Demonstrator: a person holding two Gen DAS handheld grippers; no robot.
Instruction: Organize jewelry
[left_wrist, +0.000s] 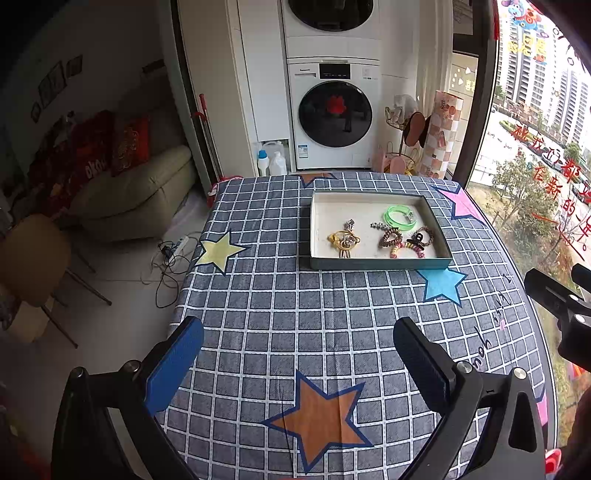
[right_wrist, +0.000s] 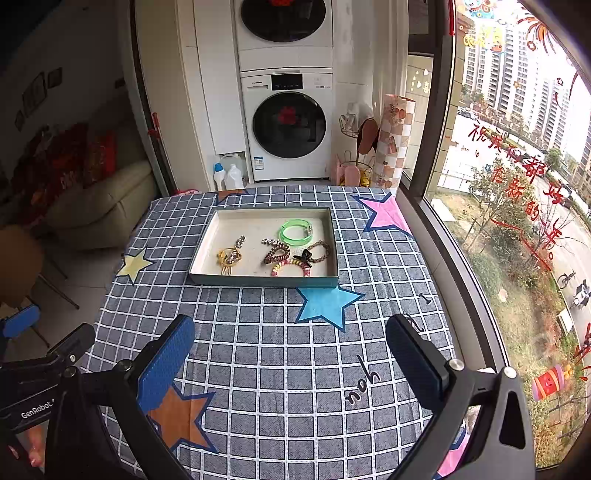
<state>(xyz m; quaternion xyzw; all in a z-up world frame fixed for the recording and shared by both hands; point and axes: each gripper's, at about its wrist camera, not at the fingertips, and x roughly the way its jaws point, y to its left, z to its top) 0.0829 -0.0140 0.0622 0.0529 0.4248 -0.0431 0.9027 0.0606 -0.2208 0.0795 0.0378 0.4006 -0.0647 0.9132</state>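
Note:
A shallow teal-edged tray (left_wrist: 376, 263) (right_wrist: 264, 281) sits on the far half of the checked table. Inside lie a green bangle (left_wrist: 400, 217) (right_wrist: 295, 230), a yellow hair tie with a metal charm (left_wrist: 343, 239) (right_wrist: 229, 256), brown spiral hair ties (left_wrist: 389, 238) (right_wrist: 277, 254), a black claw clip (left_wrist: 416, 237) (right_wrist: 304, 256) and a pink-yellow beaded loop (left_wrist: 408, 249) (right_wrist: 290, 267). My left gripper (left_wrist: 297, 360) hovers open over the near table, empty. My right gripper (right_wrist: 290, 356) is open and empty too, well short of the tray. The right gripper's body (left_wrist: 561, 306) shows at the left view's right edge.
The cloth (left_wrist: 295, 314) carries coloured stars. Stacked washing machines (left_wrist: 334, 114), detergent bottles (left_wrist: 271, 158) and a rack (left_wrist: 406, 140) stand beyond the far edge. A sofa (left_wrist: 136, 199) and chair (left_wrist: 33, 258) are left; a large window (right_wrist: 517, 184) runs along the right.

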